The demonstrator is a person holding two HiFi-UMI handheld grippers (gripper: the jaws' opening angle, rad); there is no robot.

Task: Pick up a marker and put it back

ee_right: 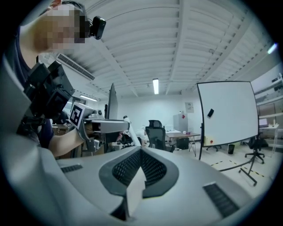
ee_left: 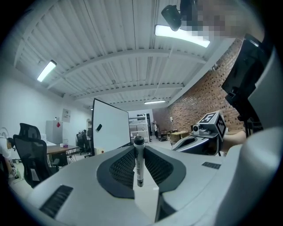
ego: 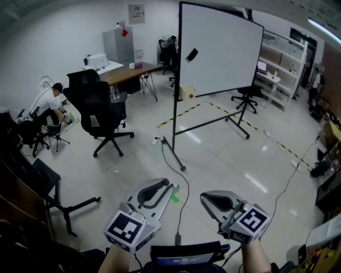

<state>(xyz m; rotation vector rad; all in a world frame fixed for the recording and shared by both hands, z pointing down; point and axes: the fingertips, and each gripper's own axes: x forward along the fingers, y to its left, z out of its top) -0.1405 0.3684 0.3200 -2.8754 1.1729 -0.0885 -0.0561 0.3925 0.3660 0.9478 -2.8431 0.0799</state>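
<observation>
Two grippers hang above the glossy floor [ego: 213,154]: the left gripper [ee_left: 139,148] pinches a marker [ee_left: 139,164] upright, the right gripper [ee_right: 140,152] is closed, empty. Ahead stands a whiteboard [ego: 221,50], a cable [ego: 169,157] trailing past its foot, an office chair [ego: 101,114] to its left, a wooden surface [ego: 130,72] behind.

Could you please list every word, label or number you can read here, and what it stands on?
None can be read.
On the marker in the left hand-held gripper: print too small.
On the wall notice: blurred.
On the left cube and right cube: patterns only, no words.
</observation>
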